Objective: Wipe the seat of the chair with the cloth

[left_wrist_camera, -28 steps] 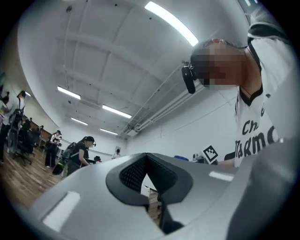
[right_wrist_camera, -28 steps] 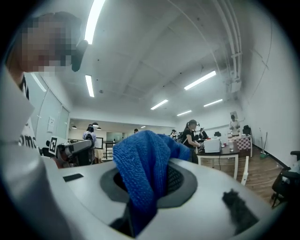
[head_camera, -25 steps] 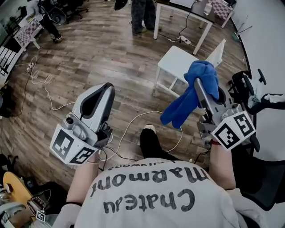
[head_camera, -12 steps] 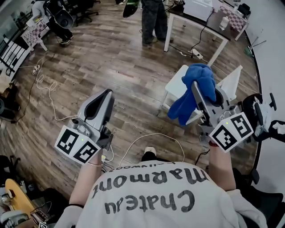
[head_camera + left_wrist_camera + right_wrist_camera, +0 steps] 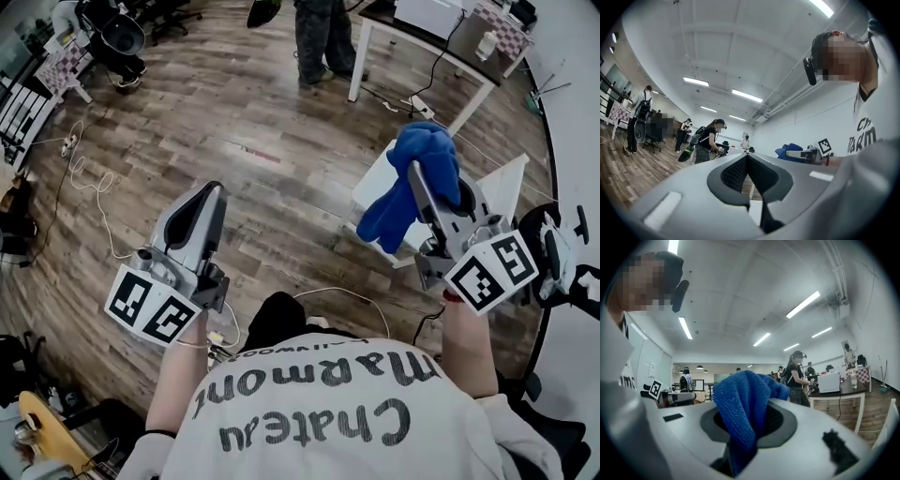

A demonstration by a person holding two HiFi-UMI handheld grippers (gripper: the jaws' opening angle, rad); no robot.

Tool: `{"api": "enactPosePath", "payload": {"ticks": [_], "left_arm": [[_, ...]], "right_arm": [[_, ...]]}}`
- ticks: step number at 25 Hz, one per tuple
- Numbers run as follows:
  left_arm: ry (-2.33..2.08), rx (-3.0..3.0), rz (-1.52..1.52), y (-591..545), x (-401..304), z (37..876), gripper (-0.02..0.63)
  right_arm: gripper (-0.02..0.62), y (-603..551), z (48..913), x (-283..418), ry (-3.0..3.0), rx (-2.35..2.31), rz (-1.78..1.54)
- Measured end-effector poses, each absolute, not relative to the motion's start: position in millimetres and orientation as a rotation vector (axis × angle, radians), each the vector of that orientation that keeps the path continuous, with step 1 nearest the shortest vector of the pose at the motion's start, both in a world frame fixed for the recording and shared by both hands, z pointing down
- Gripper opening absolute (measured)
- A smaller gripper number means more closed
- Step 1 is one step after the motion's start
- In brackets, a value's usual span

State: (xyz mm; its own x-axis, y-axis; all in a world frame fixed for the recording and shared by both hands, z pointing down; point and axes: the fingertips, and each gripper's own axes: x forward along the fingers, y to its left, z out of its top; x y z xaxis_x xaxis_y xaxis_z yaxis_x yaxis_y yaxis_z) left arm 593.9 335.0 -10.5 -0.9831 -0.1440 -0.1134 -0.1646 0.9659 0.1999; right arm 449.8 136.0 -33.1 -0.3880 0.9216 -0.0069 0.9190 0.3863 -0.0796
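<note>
Head view shows, nearest, the left gripper [image 5: 208, 195] over the brown wood-plank floor [image 5: 262, 122], well apart from the chair. The left gripper view shows its jaws pressed together with nothing between them. The right gripper [image 5: 418, 183] is clenched on the fluffy blue cloth [image 5: 392, 214], which bunches above the jaws and hangs down to their left. Just beyond and below stands the small white square-seated chair [image 5: 377, 186], its backrest to the right. The cloth hangs over the seat's near edge, though I cannot tell if it touches. The right gripper, being nearer, likely needs to go down and forward.
</note>
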Motion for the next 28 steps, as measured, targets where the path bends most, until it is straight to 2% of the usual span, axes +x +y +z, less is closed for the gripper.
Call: {"api": "enactPosePath", "payload": {"ticks": [8, 12, 17, 22, 28], "left_arm": [[2.97, -0.351, 0.297, 409.5, 521.6, -11.9, -0.005], [2.928, -0.47, 0.21, 451.0, 473.1, -37.4, 0.0], [2.91, -0.632, 0.259, 496.3, 416.2, -53.8, 0.0], [2.858, -0.729, 0.164, 512.4, 382.1, -52.9, 0.0], [2.821, -0.925, 0.345, 494.0, 315.7, -34.9, 0.0]], "right_arm": [[0.094, 198.3, -24.7, 390.3, -2.645, -1.598, 0.099], [0.094, 238.1, -44.5, 351.8, -2.727, -1.534, 0.1], [0.094, 272.0, -58.9, 312.6, -2.809, -1.404, 0.096], [0.094, 267.9, -48.9, 296.4, -2.879, -1.219, 0.062], [0.094, 228.6, -37.8, 263.4, -2.925, -1.005, 0.072]]}}
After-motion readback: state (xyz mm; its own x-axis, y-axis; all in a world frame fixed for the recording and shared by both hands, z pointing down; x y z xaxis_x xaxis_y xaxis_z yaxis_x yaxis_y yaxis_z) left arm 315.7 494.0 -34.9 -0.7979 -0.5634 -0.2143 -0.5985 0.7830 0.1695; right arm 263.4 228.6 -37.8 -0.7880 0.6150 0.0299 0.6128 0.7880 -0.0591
